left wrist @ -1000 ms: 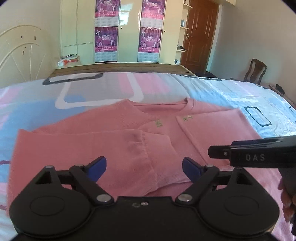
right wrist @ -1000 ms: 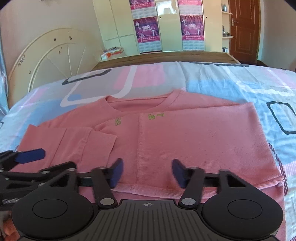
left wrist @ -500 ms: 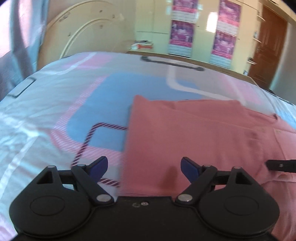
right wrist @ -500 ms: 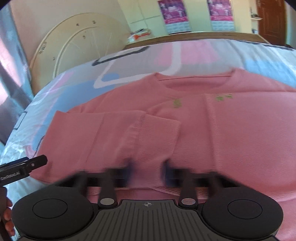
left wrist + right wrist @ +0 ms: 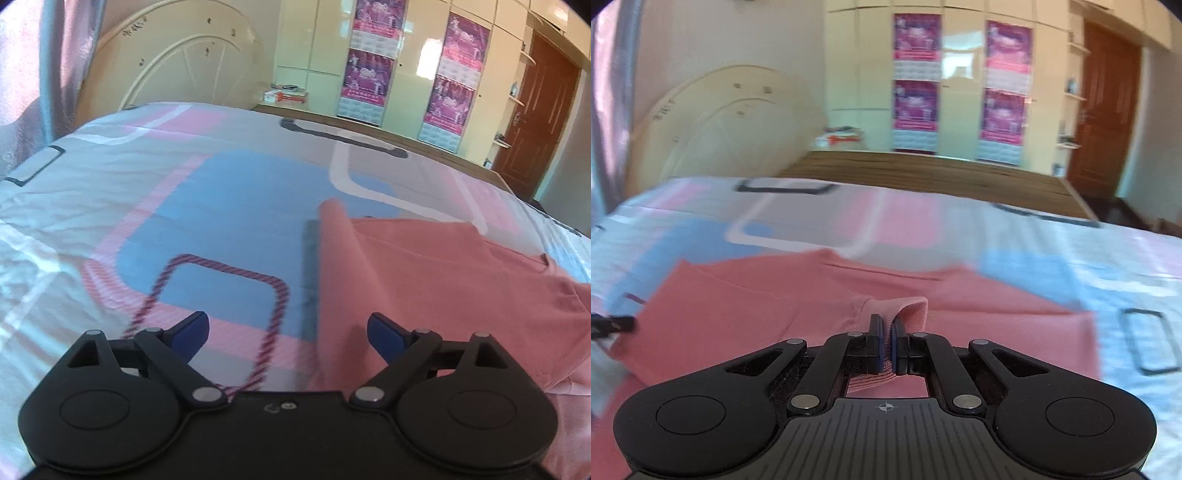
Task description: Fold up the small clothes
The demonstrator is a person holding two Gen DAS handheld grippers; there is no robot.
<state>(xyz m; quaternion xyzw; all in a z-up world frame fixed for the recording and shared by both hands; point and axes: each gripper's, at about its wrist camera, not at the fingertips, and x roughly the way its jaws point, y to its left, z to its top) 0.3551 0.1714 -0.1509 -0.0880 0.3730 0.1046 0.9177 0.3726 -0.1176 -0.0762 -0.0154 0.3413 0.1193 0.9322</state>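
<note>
Pink sweater (image 5: 443,295) lies flat on the bedsheet (image 5: 184,206). Left wrist view: our left gripper (image 5: 288,332) hangs w/ jaws opening, nothing btwn them, straddling the sweater's left edge. We should slide onto that edge before closing, so only knit gets caught, not sheet.

Right wrist view: right gripper (image 5: 885,347) is pressed tight on the cuff (image 5: 908,314) at the sweater's middle. We'd lift gently, keep the sleeve taut, no dragging the body.

- The bed (image 5: 229,199) carries a sheet (image 5: 1052,254) patterned in pink, blue and grey blocks.
- A pink sweater (image 5: 436,280) lies directly on it, partly lifted.
</note>
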